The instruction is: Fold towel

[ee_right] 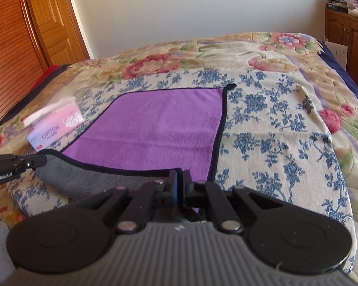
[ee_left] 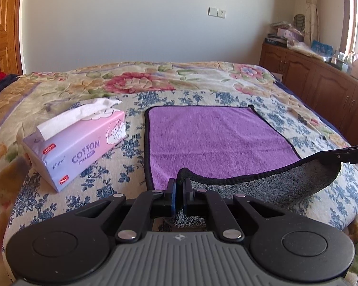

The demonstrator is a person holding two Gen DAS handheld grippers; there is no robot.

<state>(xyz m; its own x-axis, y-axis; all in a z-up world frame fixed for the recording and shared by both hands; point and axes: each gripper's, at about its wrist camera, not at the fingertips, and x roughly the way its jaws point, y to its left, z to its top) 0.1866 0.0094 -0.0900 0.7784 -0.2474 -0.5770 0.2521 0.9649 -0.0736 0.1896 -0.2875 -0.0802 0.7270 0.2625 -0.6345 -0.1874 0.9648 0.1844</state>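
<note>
Both grippers clamped tight
Left gripper [ee_left: 179, 183] and right gripper [ee_right: 180, 176] sit side by side, jaws pinched together, pointing forward.

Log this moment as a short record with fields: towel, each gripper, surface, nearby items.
towel: purple towel with black trim, grey underside showing, near edge lifted off the bed, far part lying flat
left gripper: shut on the towel's near left corner
right gripper: shut on the towel's near right corner
surface: floral bedspread
nearby: pink tissue pack, left of the towel, apart from it
fold: not yet made
</note>
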